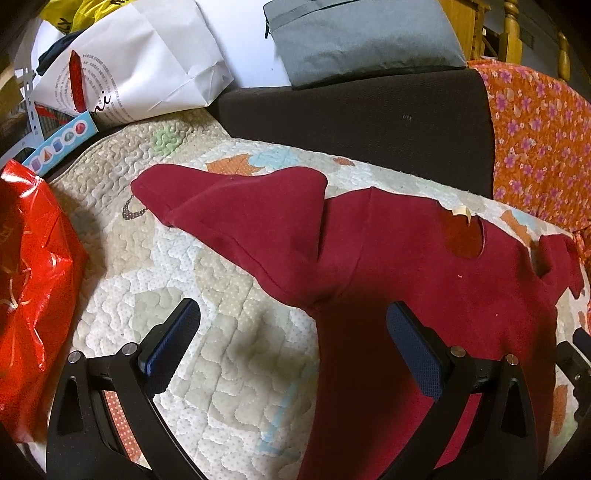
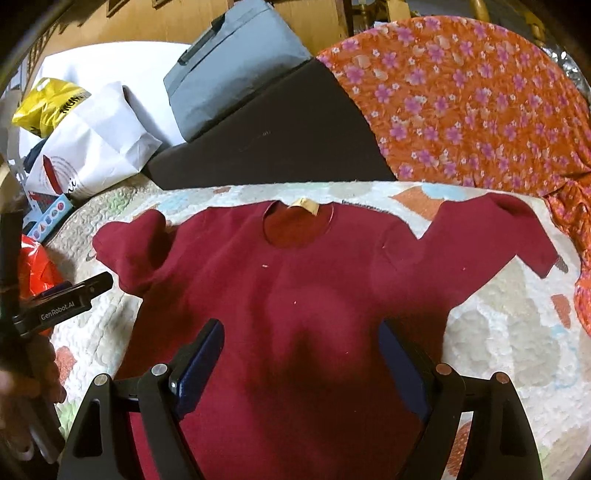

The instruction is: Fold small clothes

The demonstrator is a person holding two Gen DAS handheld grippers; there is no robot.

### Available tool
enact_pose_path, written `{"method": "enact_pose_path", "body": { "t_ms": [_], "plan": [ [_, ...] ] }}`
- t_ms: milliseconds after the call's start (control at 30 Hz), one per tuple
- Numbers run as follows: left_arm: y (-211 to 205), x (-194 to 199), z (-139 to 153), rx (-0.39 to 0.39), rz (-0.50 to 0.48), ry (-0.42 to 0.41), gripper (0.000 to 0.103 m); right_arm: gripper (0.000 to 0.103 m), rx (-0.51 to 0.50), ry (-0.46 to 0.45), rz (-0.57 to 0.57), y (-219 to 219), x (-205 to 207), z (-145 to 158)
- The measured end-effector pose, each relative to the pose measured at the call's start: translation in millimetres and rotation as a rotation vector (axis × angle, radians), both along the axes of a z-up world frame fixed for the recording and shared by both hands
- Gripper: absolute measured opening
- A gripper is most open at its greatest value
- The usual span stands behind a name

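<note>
- One dark red shirt (image 2: 295,295), spread flat on patterned quilt (image 2: 498,332), neckline away from cameras.
- Left gripper (image 1: 291,332): spread wide, empty, over shirt's edge.
- Right gripper (image 2: 301,350): spread wide, empty, above shirt's body.

You have a quilted bedspread (image 2: 498,354) below, a dark cushion (image 2: 280,140) at centre, and wooden furniture (image 1: 513,29) upper right.

From my remote station, the shirt (image 2: 295,295) lies spread on the quilt (image 2: 498,350), collar toward the far edge. Behind that edge sits a cushion block (image 2: 277,140) carrying a pouch (image 2: 229,74). A floral cloth (image 2: 461,103) lies at the far right corner, paper bags (image 2: 92,147) at the far left.
</note>
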State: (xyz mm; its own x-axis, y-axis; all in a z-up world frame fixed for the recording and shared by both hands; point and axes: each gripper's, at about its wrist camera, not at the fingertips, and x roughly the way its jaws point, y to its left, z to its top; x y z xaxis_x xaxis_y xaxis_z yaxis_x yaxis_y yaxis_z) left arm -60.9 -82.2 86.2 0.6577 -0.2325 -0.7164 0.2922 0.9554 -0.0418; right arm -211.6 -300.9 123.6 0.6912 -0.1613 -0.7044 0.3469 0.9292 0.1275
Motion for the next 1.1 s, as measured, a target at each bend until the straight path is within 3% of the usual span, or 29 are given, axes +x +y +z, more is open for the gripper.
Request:
{"method": "enact_pose_path", "body": {
  "t_ms": [1100],
  "plan": [
    [-4.2, 12.3, -14.1, 0.013, 0.025, 0.058, 0.102, 0.083, 0.038, 0.095, -0.031, 10.4, 29.7, -19.5]
  ]
}}
